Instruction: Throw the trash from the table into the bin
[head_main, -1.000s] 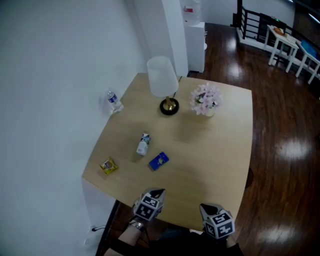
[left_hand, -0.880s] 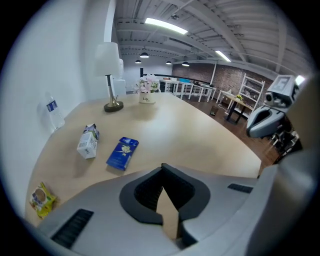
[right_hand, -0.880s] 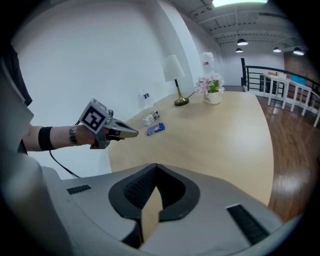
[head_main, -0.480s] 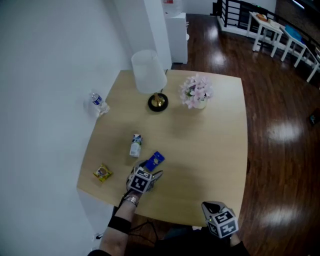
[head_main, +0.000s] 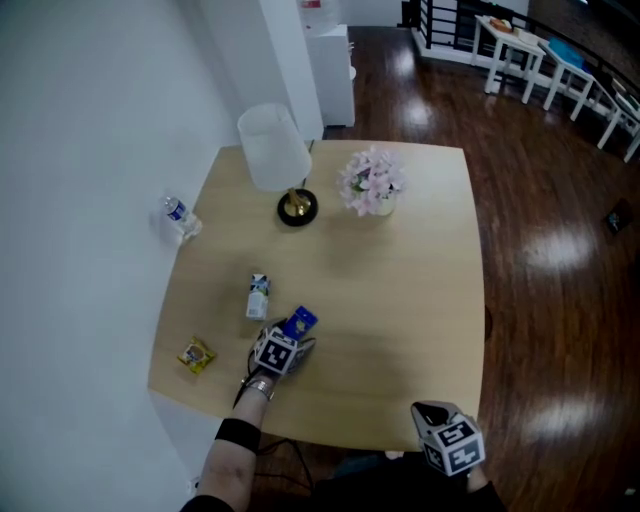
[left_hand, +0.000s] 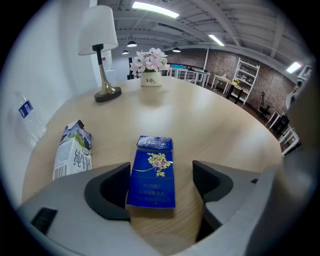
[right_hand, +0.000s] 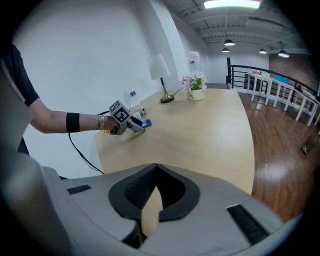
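Print on the yellow wrapper (head_main: 196, 355) is too small to read.

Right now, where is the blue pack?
The pack lies flat near the table's left front in the head view, right of the carton, between the left hand-held gripper's opening jaws.

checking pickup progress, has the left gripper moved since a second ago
Yes. The left gripper moved from the near edge of the table forward to the blue pack, now between its opening tongs.
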